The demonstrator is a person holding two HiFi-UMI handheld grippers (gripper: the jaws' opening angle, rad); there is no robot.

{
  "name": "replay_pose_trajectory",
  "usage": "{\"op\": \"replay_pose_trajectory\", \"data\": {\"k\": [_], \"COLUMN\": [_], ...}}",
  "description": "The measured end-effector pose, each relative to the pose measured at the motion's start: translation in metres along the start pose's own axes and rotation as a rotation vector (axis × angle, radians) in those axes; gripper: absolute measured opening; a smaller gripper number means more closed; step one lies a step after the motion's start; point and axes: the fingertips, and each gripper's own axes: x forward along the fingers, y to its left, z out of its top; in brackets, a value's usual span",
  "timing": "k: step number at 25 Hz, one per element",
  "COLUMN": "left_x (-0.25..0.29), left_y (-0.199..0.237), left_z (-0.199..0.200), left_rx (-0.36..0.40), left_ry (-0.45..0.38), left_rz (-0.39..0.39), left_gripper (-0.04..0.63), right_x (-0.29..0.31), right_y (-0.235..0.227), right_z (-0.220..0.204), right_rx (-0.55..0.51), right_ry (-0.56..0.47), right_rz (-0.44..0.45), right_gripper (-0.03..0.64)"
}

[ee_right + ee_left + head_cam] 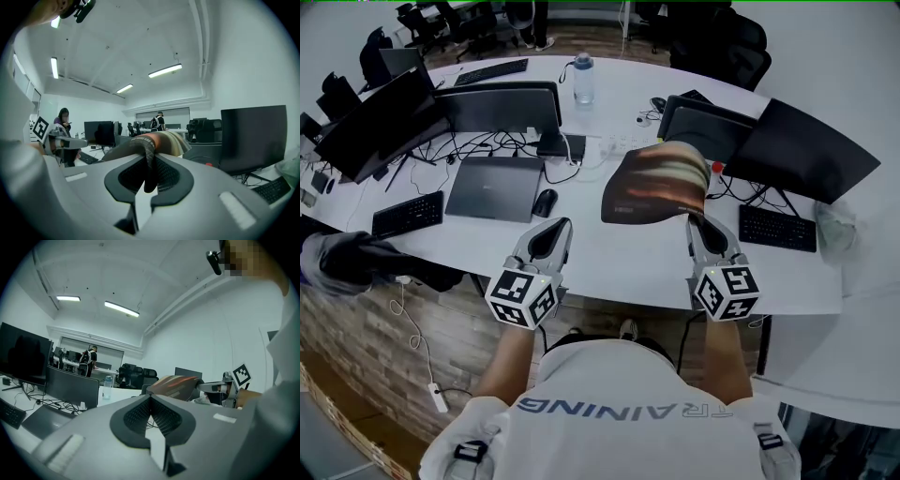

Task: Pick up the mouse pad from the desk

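Observation:
The mouse pad (pixel 656 183), printed in brown and cream bands, hangs curled in the air above the white desk (pixel 609 258). My right gripper (pixel 701 221) is shut on its near right edge. In the right gripper view the pad's dark edge (pixel 149 154) is pinched between the pads of the right gripper (pixel 149 165). My left gripper (pixel 553 231) hovers left of the pad, over the desk's front edge, shut and empty. In the left gripper view, the left gripper (pixel 150 400) shows its jaws meeting. Beyond it, the raised mouse pad (pixel 173 385) and the right gripper (pixel 220 388) are in sight.
A closed laptop (pixel 492 187) and a black mouse (pixel 545 202) lie behind the left gripper. Keyboards (pixel 408 214) (pixel 778 228) sit at both sides, with dark monitors (pixel 502 108) (pixel 802 150) behind. A water bottle (pixel 583 80) stands at the back. Cables run across the desk.

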Motion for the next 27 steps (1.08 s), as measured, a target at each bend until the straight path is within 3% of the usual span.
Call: {"op": "replay_pose_trajectory", "data": {"k": [27], "left_x": [-0.005], "left_y": [-0.007], "left_z": [-0.001], "left_rx": [-0.007], "left_ry": [0.004], "left_rz": [-0.018], "left_gripper": [0.002], "right_x": [-0.013], "right_y": [0.015], "right_z": [-0.002], "right_rx": [-0.01], "right_ry": [0.007], "right_rz": [0.027], "right_gripper": [0.043]}}
